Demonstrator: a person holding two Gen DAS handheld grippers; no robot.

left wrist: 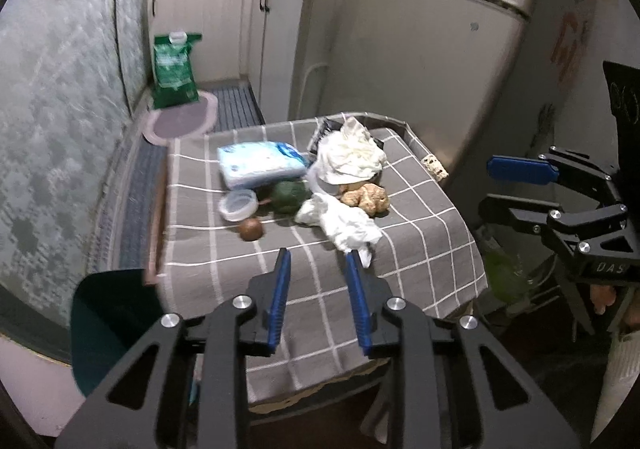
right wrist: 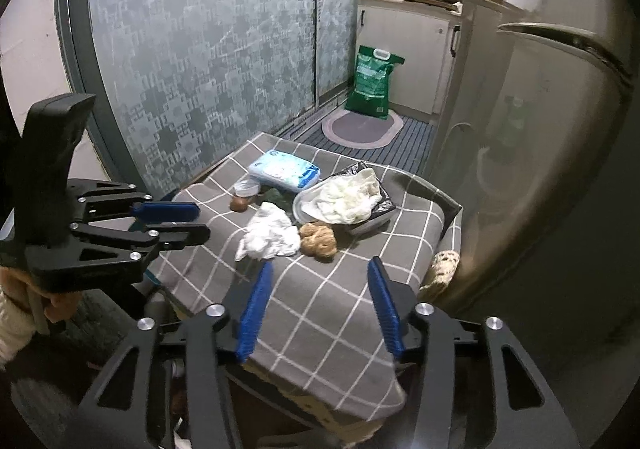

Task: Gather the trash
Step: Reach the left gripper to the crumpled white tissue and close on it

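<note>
**A:** State the condition of the left gripper (left wrist: 316,261).

**B:** Bottom centre of the left view. The jaws stand apart with nothing between them; only the checked cloth (left wrist: 400,269) shows in the gap. Released, no grasp. It hangs short of the pile, probably staged for a reach.

**A:** And the right gripper (right wrist: 320,269)?

**B:** Bottom centre of the right view. Same condition: jaws apart, gap empty, above the near part of the cloth. It grasps nothing.

**A:** Locate the trash.

**B:** Mid-frame in both views, clustered on the cloth. Nearest is a crumpled tissue (left wrist: 344,225): white, creased, loosely wadded. It lies just beyond the left fingertips, so it is the likely first pick. Touching it on the right in the left view is a brown lump (left wrist: 366,199), material unclear.

**A:** Further back?

**B:** A clear tub (right wrist: 308,209) sits on a black bag (right wrist: 380,205), and white wadding (right wrist: 348,197) fills it, seemingly already gathered there. Left of the tissue: a green item (left wrist: 288,195), a round brown item (left wrist: 251,229) and a clear lid (left wrist: 238,205). Behind these lies a blue tissue pack (left wrist: 260,165), sealed and flat; probably not trash.

**A:** Farthest?

**B:** A green sack (left wrist: 175,69), upper left of the left view, stands on the floor.
</note>
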